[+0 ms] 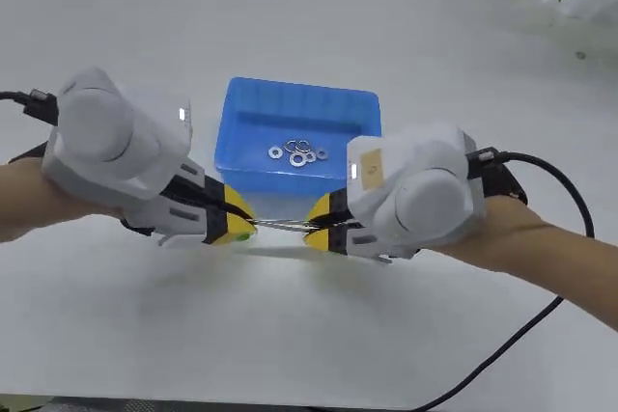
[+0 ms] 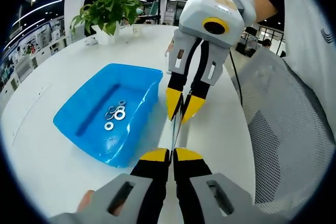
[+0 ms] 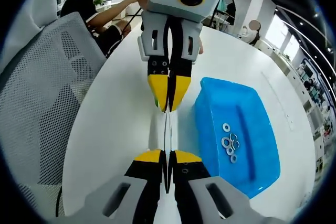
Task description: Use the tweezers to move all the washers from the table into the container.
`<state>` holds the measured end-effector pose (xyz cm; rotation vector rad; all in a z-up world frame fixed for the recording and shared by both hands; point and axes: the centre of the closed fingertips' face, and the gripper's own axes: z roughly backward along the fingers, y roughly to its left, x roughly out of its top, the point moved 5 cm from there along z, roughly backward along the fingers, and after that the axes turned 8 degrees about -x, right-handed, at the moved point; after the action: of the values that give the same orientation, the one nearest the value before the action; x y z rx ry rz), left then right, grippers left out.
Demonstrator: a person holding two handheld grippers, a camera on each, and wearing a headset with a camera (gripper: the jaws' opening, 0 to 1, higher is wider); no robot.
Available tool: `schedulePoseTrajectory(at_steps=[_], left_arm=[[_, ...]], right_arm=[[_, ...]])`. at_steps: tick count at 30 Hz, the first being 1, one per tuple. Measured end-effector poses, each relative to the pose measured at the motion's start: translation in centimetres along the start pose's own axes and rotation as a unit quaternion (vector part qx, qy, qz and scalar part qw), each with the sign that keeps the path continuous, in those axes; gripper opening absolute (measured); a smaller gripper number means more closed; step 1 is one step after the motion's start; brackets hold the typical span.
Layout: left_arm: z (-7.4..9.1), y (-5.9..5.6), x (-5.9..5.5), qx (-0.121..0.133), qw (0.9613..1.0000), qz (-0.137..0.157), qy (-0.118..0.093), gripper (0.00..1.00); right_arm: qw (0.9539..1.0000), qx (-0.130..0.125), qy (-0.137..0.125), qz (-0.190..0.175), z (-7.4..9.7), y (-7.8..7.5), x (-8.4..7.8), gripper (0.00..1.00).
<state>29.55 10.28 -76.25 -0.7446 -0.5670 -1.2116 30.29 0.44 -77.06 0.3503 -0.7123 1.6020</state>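
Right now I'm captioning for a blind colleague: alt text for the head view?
The left gripper and right gripper face each other, both shut on thin metal tweezers above a white table. Behind them, a blue container holds several washers.

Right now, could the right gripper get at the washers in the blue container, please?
Probably yes: the open-topped container holding the washers sits beside the right gripper, but it and the left gripper grip the tweezers.
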Motion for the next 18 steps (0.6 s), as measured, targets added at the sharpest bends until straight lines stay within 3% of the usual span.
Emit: schedulePoseTrajectory(at_steps=[4,9,18], left_arm=[[-0.46,0.33,-0.24,0.001,1.0000,0.005,0.002,0.07],[-0.86,0.55,-0.84,0.008,0.9997,-0.004,0.025,0.07],[-0.84,0.69,-0.72,0.022,0.9992,-0.001,0.033,0.07]], right_arm=[[1.0000,0.002,0.003,-0.008,-0.22,-0.10,-0.45,0.08],[0.9997,0.010,-0.001,-0.022,-0.50,-0.21,-0.54,0.09],[0.9987,0.024,0.002,-0.044,-0.58,-0.39,-0.55,0.11]])
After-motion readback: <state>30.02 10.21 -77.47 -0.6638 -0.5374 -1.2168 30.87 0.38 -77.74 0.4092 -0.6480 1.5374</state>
